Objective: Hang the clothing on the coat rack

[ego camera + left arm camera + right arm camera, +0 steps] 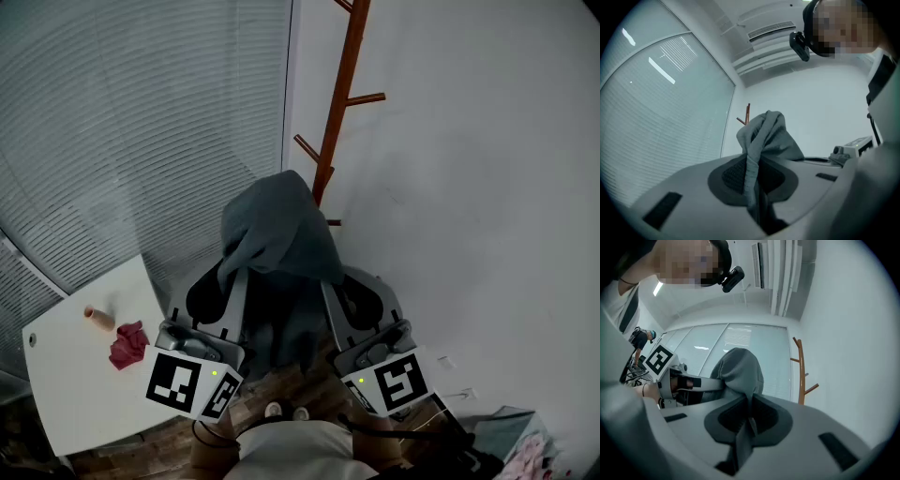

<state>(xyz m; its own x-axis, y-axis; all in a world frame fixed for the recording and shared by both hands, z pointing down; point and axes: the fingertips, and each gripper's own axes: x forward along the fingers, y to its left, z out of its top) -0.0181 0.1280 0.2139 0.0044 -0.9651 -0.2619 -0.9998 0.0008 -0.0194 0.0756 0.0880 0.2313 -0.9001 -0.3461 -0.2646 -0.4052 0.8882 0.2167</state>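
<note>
The left claw [234, 277] and the right claw [330, 286] are held side by side in front of the person, level with each other and tilted slightly upward toward the far wall. The left claw's jaws are pinched on a fold of the grey garment [277, 225], with cloth running down between the pads. The right claw's jaws are likewise closed tight on a fold of the same garment.

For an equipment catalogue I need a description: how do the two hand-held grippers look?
The left gripper and the right gripper have broad light-grey plastic jaws with dark textured pads. Each carries a cube with black-and-white square markers.
</note>
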